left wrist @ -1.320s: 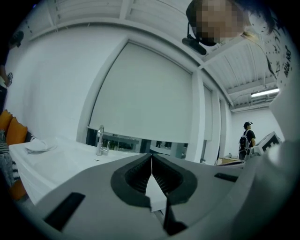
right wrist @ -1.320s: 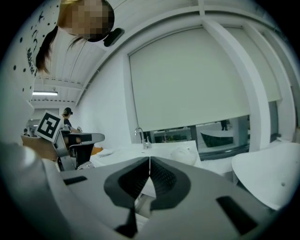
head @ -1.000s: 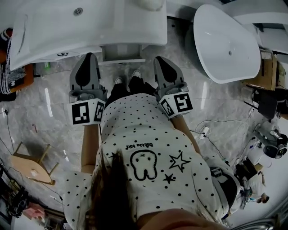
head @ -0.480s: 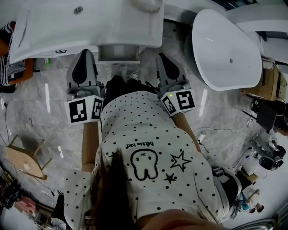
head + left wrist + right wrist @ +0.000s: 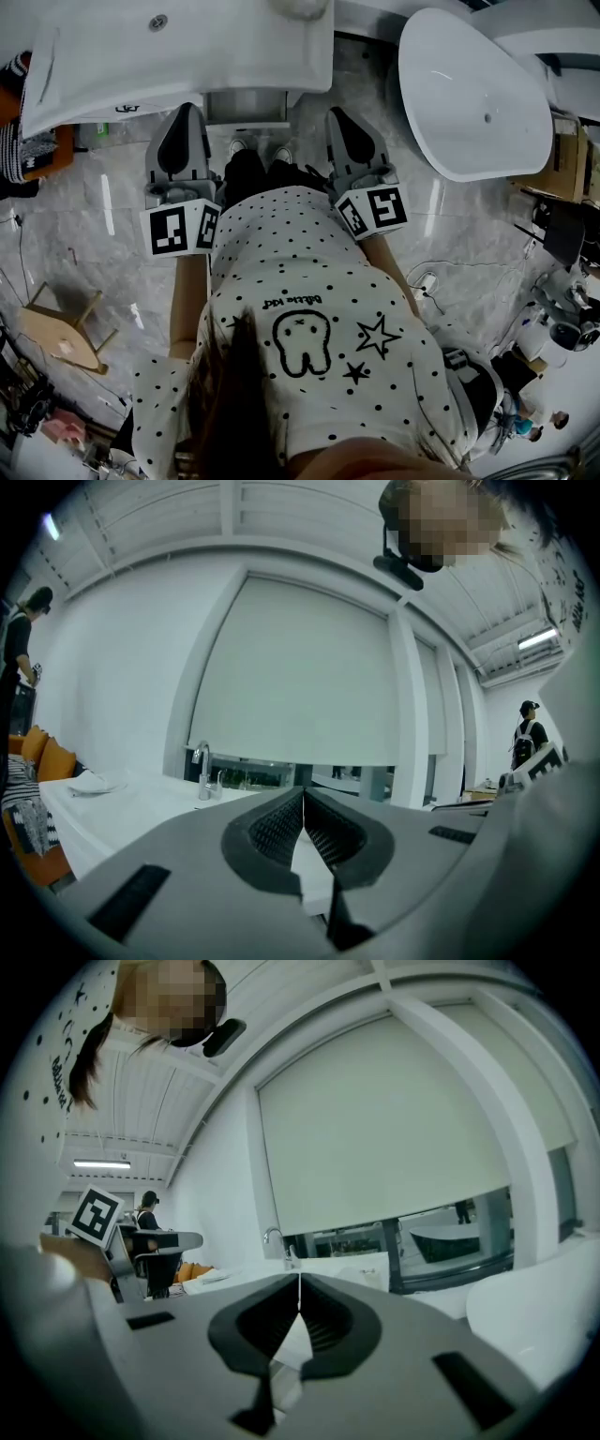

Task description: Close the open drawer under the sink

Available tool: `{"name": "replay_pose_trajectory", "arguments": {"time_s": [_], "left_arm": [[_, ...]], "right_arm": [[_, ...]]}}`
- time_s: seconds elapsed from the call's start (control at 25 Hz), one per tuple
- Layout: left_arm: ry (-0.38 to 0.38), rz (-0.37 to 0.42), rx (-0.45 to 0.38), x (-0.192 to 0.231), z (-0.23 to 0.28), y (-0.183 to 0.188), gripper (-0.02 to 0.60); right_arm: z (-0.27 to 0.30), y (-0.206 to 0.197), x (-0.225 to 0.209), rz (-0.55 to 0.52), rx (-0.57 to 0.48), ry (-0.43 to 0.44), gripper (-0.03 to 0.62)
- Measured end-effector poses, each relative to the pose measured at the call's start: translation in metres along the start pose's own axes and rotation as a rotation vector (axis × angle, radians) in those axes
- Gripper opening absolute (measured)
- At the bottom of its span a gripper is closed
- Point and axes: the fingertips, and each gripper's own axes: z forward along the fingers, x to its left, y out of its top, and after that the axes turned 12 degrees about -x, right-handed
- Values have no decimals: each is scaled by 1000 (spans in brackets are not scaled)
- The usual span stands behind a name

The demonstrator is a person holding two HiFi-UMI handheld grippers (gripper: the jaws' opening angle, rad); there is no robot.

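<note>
In the head view the white sink counter (image 5: 112,66) runs across the top. The drawer (image 5: 247,108) under it shows as a grey box sticking out a little past the counter's front edge. My left gripper (image 5: 186,112) points at the counter front just left of the drawer, and my right gripper (image 5: 337,116) just right of it. Both are shut and hold nothing. In the left gripper view the left gripper (image 5: 304,792) has its pads pressed together below the faucet (image 5: 202,767). The right gripper view shows the right gripper (image 5: 299,1280) likewise. Whether either tip touches the cabinet is hidden.
A white freestanding bathtub (image 5: 478,94) stands at the right. A small wooden stool (image 5: 58,330) sits on the marble floor at the left, with cables (image 5: 427,278) at the right. An orange seat (image 5: 42,757) is left of the sink. People stand in the background.
Both grippers have edged forward toward the sink front, still shut and level. The drawer sticks out about as far as before.
</note>
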Motion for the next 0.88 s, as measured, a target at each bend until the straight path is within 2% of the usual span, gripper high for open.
{"name": "replay_pose_trajectory", "arguments": {"time_s": [0.2,0.88], "left_arm": [[-12,-7,11,-4,0,-4,7],[87,-27,61,28,-21,-22,6]], "right_arm": [[-5,-1,-3,4,7,-15,14],[8,-15,5,5,55,17,14]]}}
